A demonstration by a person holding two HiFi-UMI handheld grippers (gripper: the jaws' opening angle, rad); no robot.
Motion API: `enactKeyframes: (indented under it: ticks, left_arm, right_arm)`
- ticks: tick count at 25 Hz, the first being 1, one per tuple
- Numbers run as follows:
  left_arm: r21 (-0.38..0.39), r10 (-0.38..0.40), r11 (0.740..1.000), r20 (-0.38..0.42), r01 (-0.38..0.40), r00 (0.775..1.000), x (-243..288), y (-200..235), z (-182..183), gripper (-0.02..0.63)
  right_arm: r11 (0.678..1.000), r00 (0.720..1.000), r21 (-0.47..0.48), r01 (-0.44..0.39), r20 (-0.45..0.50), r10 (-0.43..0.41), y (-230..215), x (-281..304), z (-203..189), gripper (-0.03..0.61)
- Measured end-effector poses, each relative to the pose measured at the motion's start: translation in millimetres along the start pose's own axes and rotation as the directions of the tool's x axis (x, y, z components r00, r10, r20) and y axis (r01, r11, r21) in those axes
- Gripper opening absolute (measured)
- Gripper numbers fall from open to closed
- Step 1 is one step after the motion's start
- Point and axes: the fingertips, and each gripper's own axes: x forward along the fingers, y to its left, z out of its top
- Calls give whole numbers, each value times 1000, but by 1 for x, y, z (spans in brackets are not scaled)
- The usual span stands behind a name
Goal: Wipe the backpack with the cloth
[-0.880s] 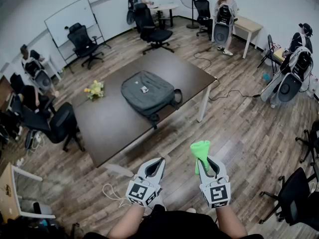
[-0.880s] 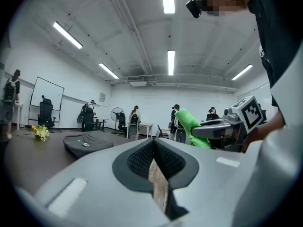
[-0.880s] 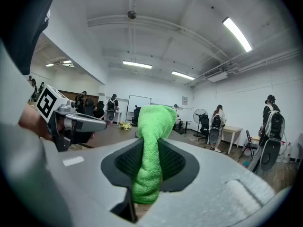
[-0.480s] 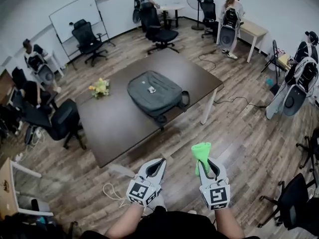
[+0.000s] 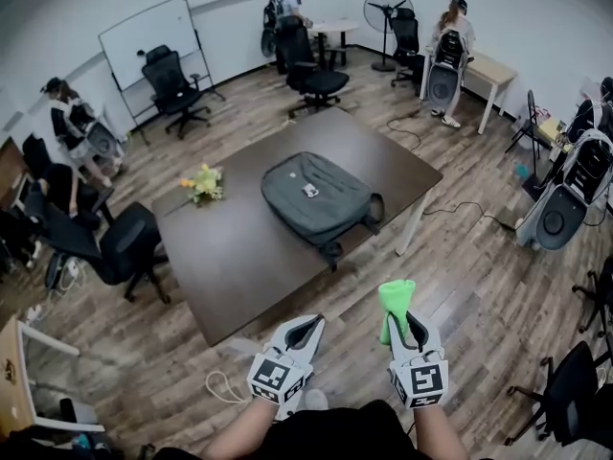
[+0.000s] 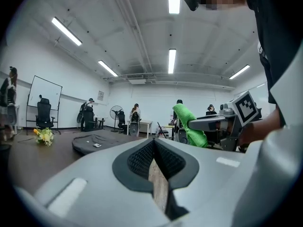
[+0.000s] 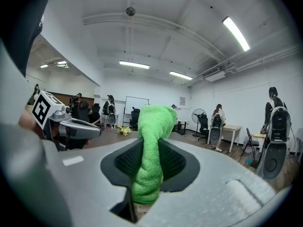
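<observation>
- On the dark table [image 5: 239,257], right of its middle, the grey backpack [image 5: 316,199] is laid flat; a bunch of flowers [image 5: 203,182] is set near the table's left edge.
- Well short of the table's near edge, the green cloth [image 7: 150,145] is clamped upright in the right gripper [image 5: 403,318].
- The left gripper [image 5: 310,322] is closed on nothing.
- The cloth is judged soft, light and floppy, best pinched at its bunched middle; the backpack is judged limp and may need bracing.
</observation>
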Motion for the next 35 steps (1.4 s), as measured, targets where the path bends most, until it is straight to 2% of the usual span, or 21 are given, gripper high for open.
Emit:
enactKeyframes:
  ticks: [6, 11, 23, 30, 35]
  left_arm:
    - [1, 13, 1000, -12, -13, 1000, -6, 47, -6, 20]
    - [-12, 27, 1000, -24, -27, 999, 11, 75, -11, 20]
    - [-6, 72, 997, -55, -72, 996, 106, 127, 0, 20]
    - [12, 116, 993, -79, -115, 990, 168, 155, 5, 20]
    - [13, 161, 987, -95, -161, 982, 188, 168, 2, 20]
  right_arm:
    - [1000, 1000, -10, 13, -23, -13, 14, 30, 4, 92]
    - [1000, 999, -26, 7, -40, -8, 6, 63, 3, 92]
    - [998, 997, 3, -56, -55, 56, -57, 163, 0, 92]
    - [992, 990, 1, -125, -62, 124, -95, 220, -3, 92]
    - [983, 981, 7, -186, -54, 186, -106, 250, -6, 92]
